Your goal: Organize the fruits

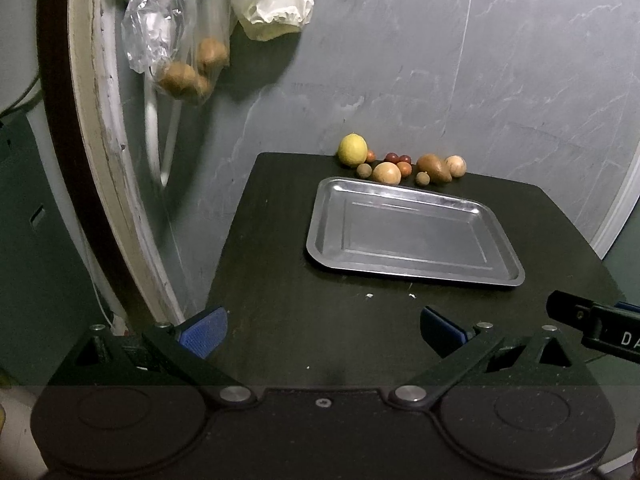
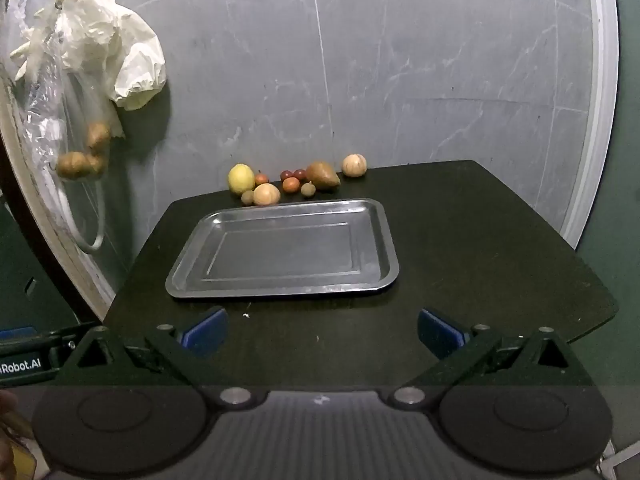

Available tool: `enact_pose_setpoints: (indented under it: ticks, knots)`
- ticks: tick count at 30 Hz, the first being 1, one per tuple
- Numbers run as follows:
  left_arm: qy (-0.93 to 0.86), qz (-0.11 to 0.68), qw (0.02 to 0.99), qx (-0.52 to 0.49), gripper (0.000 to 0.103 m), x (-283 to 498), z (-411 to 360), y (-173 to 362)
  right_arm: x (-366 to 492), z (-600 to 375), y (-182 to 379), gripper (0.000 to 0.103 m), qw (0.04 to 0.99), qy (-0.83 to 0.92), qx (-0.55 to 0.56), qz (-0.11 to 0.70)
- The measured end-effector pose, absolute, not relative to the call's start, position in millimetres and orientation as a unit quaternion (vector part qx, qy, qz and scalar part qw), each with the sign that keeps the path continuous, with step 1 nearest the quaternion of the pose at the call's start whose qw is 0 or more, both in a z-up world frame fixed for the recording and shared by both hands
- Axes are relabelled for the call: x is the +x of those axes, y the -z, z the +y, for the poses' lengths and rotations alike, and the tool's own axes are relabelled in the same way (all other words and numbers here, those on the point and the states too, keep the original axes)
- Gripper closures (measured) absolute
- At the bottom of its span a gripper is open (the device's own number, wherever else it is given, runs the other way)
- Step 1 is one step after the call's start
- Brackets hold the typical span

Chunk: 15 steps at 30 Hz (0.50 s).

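A bare metal tray [image 1: 496, 276] [image 2: 384, 280] lies on the dark table. Behind it, along the wall, sit several fruits: a yellow lemon [image 1: 352, 149] [image 2: 241, 178], a tan round fruit [image 1: 386, 173] [image 2: 266, 194], a brown pear-shaped fruit [image 1: 434, 167] [image 2: 322, 175], a pale round fruit [image 1: 455, 165] [image 2: 354, 165], and small red and brown ones between them. My left gripper [image 1: 324, 330] is open near the table's front edge, nothing between its blue pads. My right gripper [image 2: 322, 330] is also open and holds nothing, in front of the tray.
Plastic bags [image 1: 176, 28] [image 2: 76, 80] hang on the left wall, one holding brown potato-like items [image 1: 188, 74] [image 2: 82, 156]. A curved door frame [image 1: 92, 120] stands left of the table. The right gripper's body [image 1: 600, 328] shows at the left view's right edge.
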<state>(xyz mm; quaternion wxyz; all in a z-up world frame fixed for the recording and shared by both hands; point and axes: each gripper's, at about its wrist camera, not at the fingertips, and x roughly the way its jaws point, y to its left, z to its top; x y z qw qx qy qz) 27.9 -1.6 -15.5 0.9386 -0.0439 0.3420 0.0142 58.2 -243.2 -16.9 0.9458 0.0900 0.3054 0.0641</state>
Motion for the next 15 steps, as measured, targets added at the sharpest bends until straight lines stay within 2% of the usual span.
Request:
enact_pose_setpoints:
  ticks: [15]
  knots:
    - [-0.015,0.386,0.921,-0.048,0.001,57.1,-8.3,33.2,79.0,-247.5,31.5,0.0,0.934,-0.06,0.086,0.341]
